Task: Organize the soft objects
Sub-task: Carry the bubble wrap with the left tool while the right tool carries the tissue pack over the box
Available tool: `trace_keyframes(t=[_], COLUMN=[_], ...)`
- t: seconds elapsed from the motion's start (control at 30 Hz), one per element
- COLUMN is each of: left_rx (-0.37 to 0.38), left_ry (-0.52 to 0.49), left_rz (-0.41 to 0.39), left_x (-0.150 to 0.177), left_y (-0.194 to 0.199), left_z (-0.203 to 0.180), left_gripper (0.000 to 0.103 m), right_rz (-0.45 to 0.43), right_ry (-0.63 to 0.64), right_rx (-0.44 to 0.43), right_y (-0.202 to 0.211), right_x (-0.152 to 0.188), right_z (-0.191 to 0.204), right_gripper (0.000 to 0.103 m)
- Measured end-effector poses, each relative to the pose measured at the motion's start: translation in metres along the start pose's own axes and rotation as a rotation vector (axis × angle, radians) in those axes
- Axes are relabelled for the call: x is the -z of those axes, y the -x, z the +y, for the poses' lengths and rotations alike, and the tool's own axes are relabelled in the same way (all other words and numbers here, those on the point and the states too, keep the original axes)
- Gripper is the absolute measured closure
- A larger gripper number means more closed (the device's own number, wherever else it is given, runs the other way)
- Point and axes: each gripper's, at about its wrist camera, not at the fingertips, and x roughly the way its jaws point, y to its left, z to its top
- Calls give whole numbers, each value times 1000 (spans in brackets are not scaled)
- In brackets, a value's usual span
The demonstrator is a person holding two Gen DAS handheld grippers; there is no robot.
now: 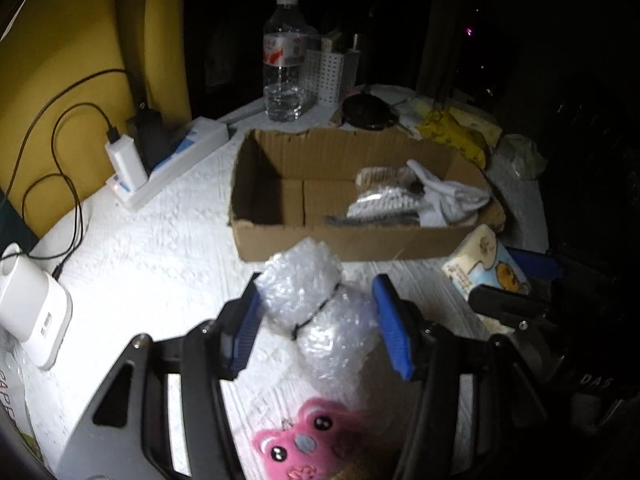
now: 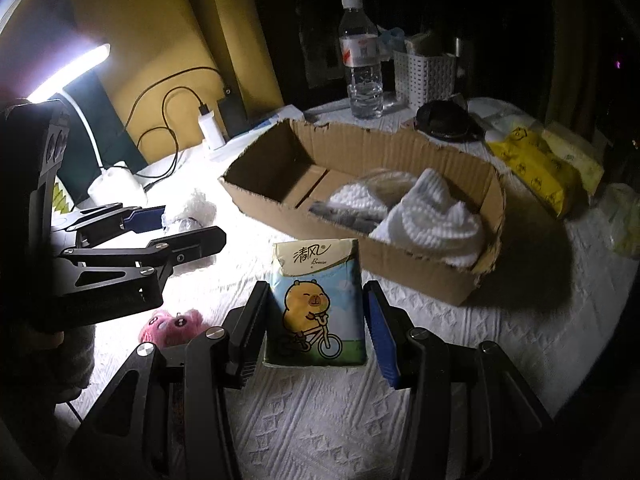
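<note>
Sitting between right tongs (image 2: 316,320): tissue pack (image 2: 316,304)

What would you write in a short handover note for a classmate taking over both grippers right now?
Left gripper: shut on the bubble wrap roll, held above the table.
Right gripper: shut on the tissue pack.
Cardboard box: already holds white towels at its right end; left end bare.
Left: put both held items in the box, then the pink plush toy lying on the tablecloth.

Left claw (image 1: 316,320) grips bubble wrap bundle (image 1: 316,308)
</note>
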Motion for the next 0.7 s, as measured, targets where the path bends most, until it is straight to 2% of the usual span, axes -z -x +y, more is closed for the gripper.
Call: trace_keyframes(t=[0.7], left_rx=[-17], left_ry=[-56], left_rz=[-20], left_x=[-40], left_y=[-26], left_z=[3], left_gripper=[48], right_rz=[-27], right_ry=[7], right_rx=[-1], right_y=[-12], right_x=[-40], right_z=[-13], right_gripper=[53])
